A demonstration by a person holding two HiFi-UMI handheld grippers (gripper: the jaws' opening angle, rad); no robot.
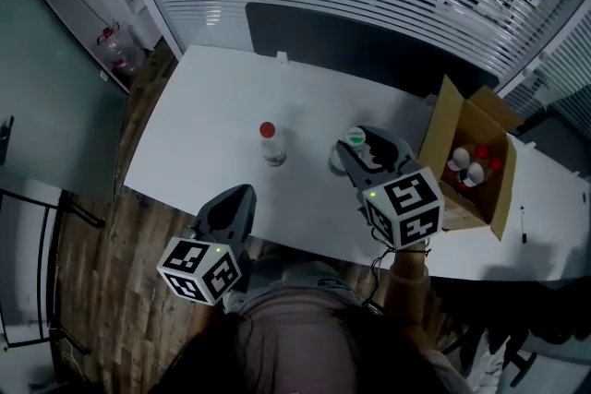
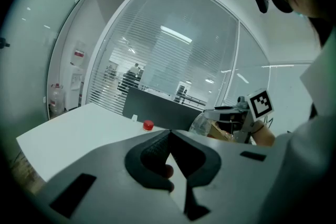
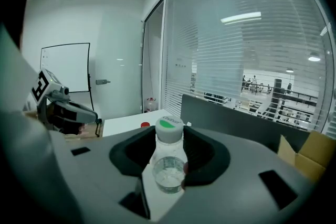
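Right gripper point(image 1: 362, 152) is clamped on the green-capped bottle point(image 3: 169, 162), one pad on each side of the clear body and the cap poking up above the jaws. It's out over the white table point(image 1: 203, 125), right of the middle. Whether the base sits on the top or hangs just off it, I can't tell.

Over to the left gripper point(image 2: 170, 139): jaws together, nothing in them, parked at the table's near edge. The red-capped bottle point(image 1: 271, 143) stands upright at its 1 o'clock, free of both grippers, and at 9 o'clock from the right one.

At 3 o'clock from the right gripper sits the open cardboard box point(image 1: 441, 143), with more bottles point(image 1: 466, 163) standing inside.

To my eye the hold sits on the upper body, so the thing to do well here is an even squeeze. Thin clear plastic looks likely to buckle or slip, so hold the bottle plumb, wrist level, no jerks.
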